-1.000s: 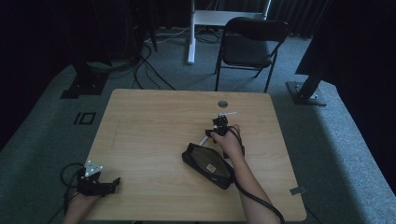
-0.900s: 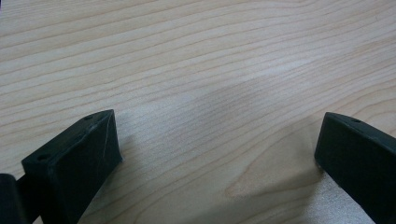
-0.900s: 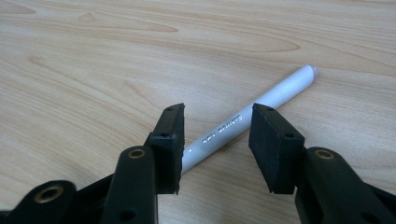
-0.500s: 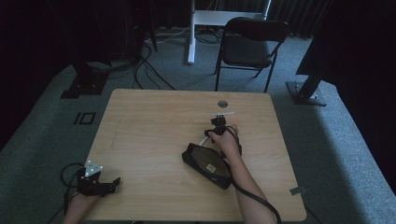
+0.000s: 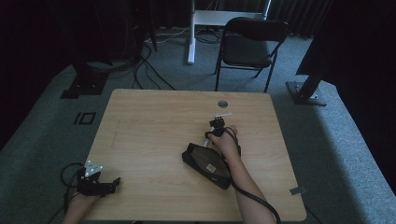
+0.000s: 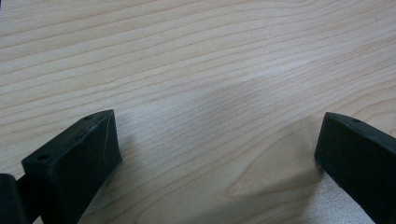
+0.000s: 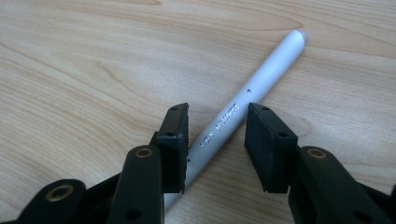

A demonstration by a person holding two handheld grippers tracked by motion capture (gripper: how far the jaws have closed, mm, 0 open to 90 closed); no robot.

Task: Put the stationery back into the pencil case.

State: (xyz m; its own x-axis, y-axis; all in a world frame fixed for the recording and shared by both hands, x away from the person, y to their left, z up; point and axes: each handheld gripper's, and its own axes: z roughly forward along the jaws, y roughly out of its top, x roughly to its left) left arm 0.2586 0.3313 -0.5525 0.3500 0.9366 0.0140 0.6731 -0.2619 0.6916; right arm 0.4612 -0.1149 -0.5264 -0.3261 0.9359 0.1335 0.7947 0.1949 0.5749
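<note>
The slim, silver-white plastic pen (image 7: 243,105) lies on the wooden table (image 5: 149,126) between the right gripper (image 7: 217,128)'s narrowly parted jaws, light, stiff and probably slippery, best pinched mid-barrel.

Overhead table (image 5: 154,121); two close finger-mounted views.

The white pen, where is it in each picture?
High view: the slim white plastic pen lies right of the table's middle, partly under the right claw, just beyond the flat black pouch.
Left gripper view: not in it.
Right gripper view: it runs slantwise from bottom middle to upper right, between the black jaws.
Shared landmark: the light wooden tabletop.
</note>
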